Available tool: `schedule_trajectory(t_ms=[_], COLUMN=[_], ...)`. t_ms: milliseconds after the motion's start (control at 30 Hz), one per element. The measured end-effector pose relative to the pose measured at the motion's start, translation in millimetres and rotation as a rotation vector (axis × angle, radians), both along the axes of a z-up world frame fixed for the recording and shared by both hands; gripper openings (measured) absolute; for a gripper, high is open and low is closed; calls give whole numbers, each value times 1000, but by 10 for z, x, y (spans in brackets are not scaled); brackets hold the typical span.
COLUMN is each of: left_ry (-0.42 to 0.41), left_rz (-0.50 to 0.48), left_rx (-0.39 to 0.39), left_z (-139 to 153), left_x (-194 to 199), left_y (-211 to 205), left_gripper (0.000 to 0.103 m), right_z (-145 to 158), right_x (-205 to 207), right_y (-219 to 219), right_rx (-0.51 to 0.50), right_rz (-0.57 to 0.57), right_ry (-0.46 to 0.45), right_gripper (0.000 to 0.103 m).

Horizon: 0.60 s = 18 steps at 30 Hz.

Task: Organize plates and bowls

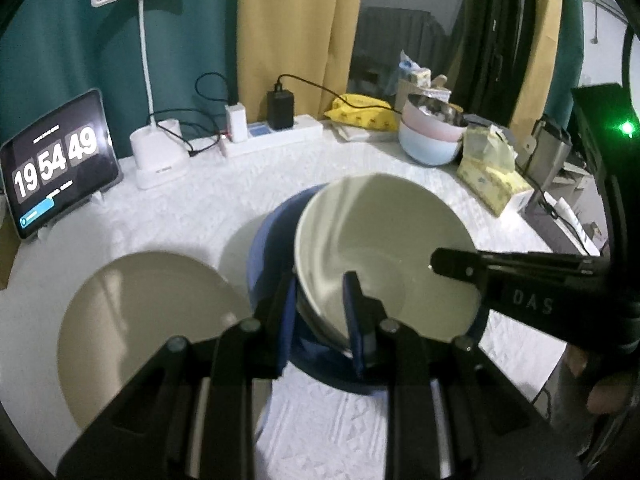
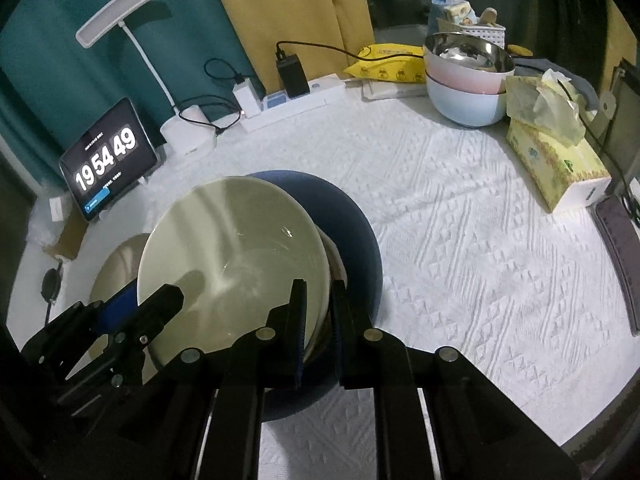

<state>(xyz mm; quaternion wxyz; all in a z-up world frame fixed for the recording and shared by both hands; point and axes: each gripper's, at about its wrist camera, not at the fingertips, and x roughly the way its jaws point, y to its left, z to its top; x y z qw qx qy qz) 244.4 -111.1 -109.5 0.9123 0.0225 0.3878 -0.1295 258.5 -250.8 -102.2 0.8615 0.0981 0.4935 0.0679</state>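
The pale green bowl [image 1: 384, 256] is gripped at its near rim by the left gripper [image 1: 320, 300], whose blue-padded fingers are closed narrowly, one inside the rim and one outside. The same bowl is clamped at another part of its rim by the right gripper [image 2: 320, 320], its fingers likewise nearly together. The bowl is held tilted over a dark blue plate [image 2: 352, 240] lying on the white tablecloth [image 2: 480, 240], with a beige plate [image 1: 140, 328] just beside it (partly hidden in the right wrist view). "DAS" can be read on the right gripper's body, and "19 54 49" on the tablet [image 1: 56, 160]. Whether the bowl's base touches the blue plate cannot be told. Stacked bowls [image 2: 468, 80] stand at the far edge
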Motion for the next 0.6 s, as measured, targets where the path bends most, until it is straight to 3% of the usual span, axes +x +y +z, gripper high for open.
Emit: schedule_trajectory(t_ms=[167, 300, 600], left_ry=[32, 38, 4], left_rz=[-9, -2, -10], left_rx=[-3, 0, -27], left_z=[-47, -72, 116], left_x=[22, 25, 0], left_y=[3, 16, 90], left_gripper=[24, 24, 25], right_z=[-24, -9, 269], right_x=[33, 40, -22], right_y=[45, 46, -174], right_rx=[-20, -21, -18], right_rz=[25, 48, 25], right_ry=[14, 7, -94], right_gripper=[23, 23, 30])
